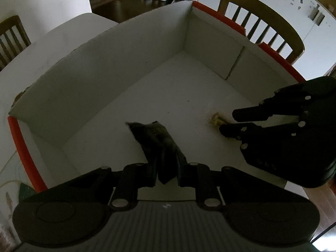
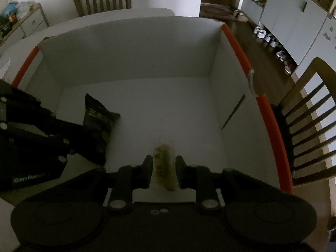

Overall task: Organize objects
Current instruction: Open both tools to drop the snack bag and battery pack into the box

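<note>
Left wrist view shows your left hand-held gripper (image 1: 167,173) pinching a dark, crinkly snack packet (image 1: 156,138) by its near end; the packet's long axis runs away from the fingers toward the middle of the white cardboard box (image 1: 117,63), and its far end appears to rest on or sit just above the box floor. That is the relation to mind: the packet lies straight ahead and below the jaws, so letting go should drop it where it points.

Your right hand-held gripper (image 2: 163,171) straddles a small yellow-green wrapped snack (image 2: 164,166), whose long axis also runs along the fingers. There the pads look slightly parted from the wrapper, so I judge it loosely held or just let go, not firmly pinched. It sits low over the box floor, nearer the right wall, well apart from the packet.

Both wrappers look like soft, glossy film, likely to slide or flop. Smooth matte walls with orange-edged rims (image 2: 239,48) enclose the box, which stands on a pale table (image 1: 31,63). Each hand is nearest its own item.
</note>
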`<control>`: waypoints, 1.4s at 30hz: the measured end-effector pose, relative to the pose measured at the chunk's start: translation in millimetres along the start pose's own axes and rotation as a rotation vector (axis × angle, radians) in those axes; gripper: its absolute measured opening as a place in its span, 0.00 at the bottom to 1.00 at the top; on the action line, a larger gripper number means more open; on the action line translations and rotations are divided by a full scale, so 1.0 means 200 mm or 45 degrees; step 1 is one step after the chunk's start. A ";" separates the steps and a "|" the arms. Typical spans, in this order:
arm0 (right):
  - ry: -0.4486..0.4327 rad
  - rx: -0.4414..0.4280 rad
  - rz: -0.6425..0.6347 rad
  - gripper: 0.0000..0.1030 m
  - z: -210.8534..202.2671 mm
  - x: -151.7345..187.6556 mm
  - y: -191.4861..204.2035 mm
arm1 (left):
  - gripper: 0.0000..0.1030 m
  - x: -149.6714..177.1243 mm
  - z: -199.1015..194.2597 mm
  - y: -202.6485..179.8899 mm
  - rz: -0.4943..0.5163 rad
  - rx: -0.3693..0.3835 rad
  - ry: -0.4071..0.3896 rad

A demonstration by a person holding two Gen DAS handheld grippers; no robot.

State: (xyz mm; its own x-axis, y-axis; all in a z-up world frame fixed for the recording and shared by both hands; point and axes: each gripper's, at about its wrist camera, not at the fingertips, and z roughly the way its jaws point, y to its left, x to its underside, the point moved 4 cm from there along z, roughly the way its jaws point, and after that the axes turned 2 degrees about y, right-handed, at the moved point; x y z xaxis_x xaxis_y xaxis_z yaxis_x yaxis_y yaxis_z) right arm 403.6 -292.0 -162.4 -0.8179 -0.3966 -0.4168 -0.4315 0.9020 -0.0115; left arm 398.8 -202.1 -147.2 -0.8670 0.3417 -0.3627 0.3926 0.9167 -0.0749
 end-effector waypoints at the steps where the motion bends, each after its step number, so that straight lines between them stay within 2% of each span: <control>1: 0.000 -0.003 0.000 0.26 0.00 0.00 -0.01 | 0.16 -0.01 0.00 0.00 -0.011 0.007 0.000; 10: -0.046 -0.008 -0.005 0.35 -0.07 -0.01 -0.04 | 0.16 0.01 -0.06 0.05 -0.035 0.020 -0.020; 16: -0.128 -0.035 -0.001 0.38 -0.21 -0.01 -0.05 | 0.16 0.02 -0.16 0.03 -0.047 0.011 -0.115; 20: -0.186 -0.062 0.009 0.43 -0.31 0.00 -0.03 | 0.16 0.05 -0.28 0.03 -0.044 0.030 -0.196; 24: -0.238 -0.077 0.006 0.44 -0.42 0.02 -0.01 | 0.16 0.08 -0.39 0.01 -0.053 0.053 -0.267; 28: -0.285 -0.092 0.012 0.45 -0.52 0.05 0.01 | 0.16 0.14 -0.49 0.01 -0.067 0.065 -0.326; 36: -0.365 -0.099 0.050 0.59 -0.66 0.11 0.08 | 0.16 0.29 -0.69 0.05 -0.121 0.070 -0.451; 42: -0.386 -0.115 0.058 0.63 -0.71 0.15 0.22 | 0.16 0.45 -0.79 0.12 -0.128 0.055 -0.507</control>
State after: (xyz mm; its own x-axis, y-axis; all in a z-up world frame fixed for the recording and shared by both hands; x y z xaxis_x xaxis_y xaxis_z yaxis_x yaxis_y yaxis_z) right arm 306.1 -289.1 -46.3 -0.6925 -0.2751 -0.6669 -0.4400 0.8936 0.0883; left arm 281.2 -117.3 -34.0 -0.7184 0.1363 -0.6821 0.3320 0.9289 -0.1640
